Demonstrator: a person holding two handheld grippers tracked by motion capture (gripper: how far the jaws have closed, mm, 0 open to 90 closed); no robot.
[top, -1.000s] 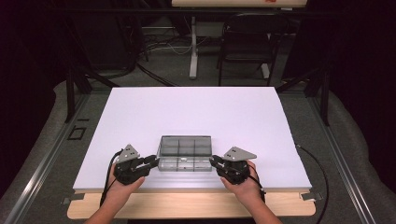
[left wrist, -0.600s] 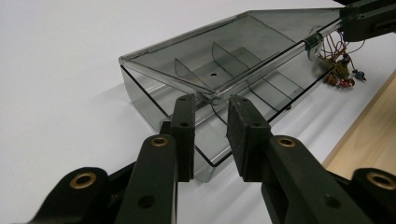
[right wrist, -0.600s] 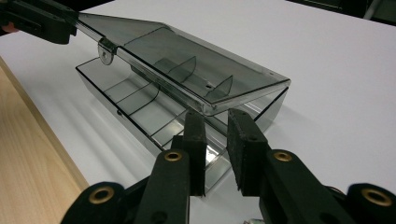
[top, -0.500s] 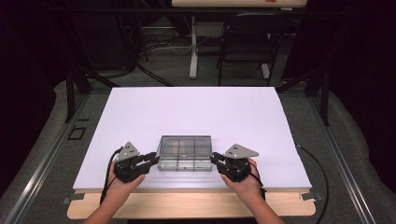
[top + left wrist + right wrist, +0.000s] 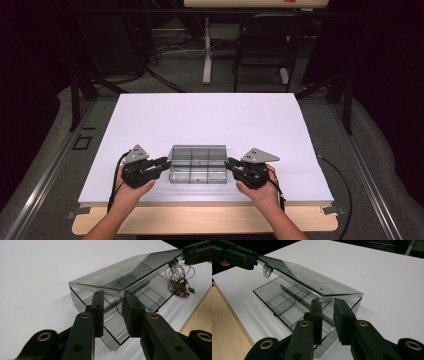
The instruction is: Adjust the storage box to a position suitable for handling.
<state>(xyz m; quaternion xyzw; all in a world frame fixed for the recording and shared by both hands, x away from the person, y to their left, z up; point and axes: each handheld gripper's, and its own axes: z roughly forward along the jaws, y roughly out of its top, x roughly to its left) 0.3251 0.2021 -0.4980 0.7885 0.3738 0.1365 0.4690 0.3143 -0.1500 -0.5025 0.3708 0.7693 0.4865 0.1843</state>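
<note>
On the white tabletop [image 5: 210, 115], at its near edge, the clear plastic box [image 5: 197, 164] lies crosswise, its long axis running from 9 to 3 o'clock. The left tongs [image 5: 164, 161] sit at its 9 o'clock end and the right tongs [image 5: 230, 163] at 3 o'clock, equally near. Each pair is narrow, gripping an end of the box's partly raised lid [image 5: 130, 272].

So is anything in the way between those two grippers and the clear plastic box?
Nothing visible. The left gripper and right gripper each sit at one end of the clear box, at the edge of its raised lid.
</note>
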